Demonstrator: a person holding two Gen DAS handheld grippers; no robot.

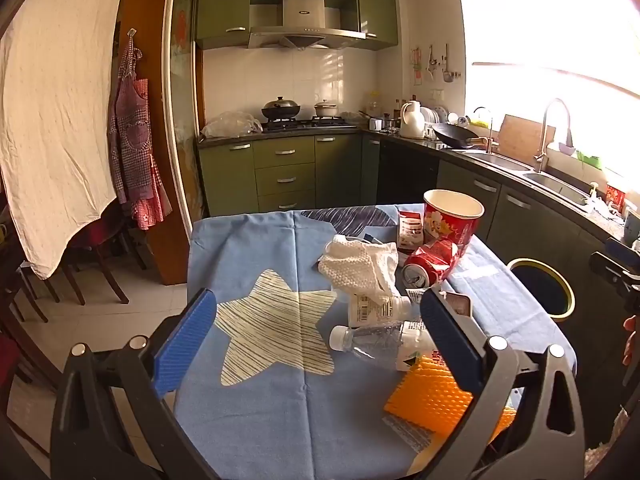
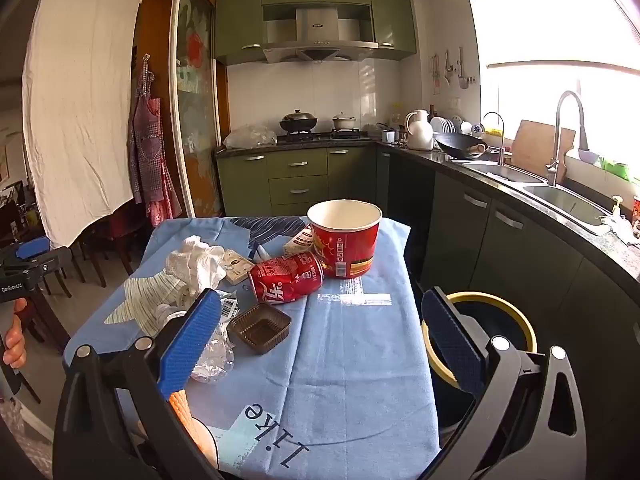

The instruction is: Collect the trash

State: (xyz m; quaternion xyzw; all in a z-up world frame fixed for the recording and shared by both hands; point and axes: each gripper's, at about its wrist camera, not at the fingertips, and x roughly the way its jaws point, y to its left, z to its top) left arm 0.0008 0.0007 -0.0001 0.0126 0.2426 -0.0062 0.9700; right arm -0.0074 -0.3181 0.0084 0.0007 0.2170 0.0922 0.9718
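Trash lies on a blue tablecloth [image 1: 256, 420] [image 2: 352, 360]. A red paper noodle bowl [image 2: 345, 236] [image 1: 452, 220] stands upright at the far side. A crushed red cola can [image 2: 286, 282] [image 1: 430, 262] lies in front of it. White crumpled tissue [image 1: 360, 266] [image 2: 196, 262], a clear plastic bottle [image 1: 372, 338], a white bottle [image 1: 378, 306], a brown plastic tray [image 2: 260, 326] and an orange bubble mailer [image 1: 432, 396] lie nearby. My left gripper [image 1: 318, 344] is open and empty above the table. My right gripper [image 2: 320, 344] is open and empty above the table.
A black trash bin with a yellow rim [image 2: 488, 328] [image 1: 544, 288] stands on the floor right of the table. Green kitchen cabinets [image 2: 500, 248] and a sink counter [image 2: 560, 196] run along the right. Chairs [image 1: 92, 256] stand at the left.
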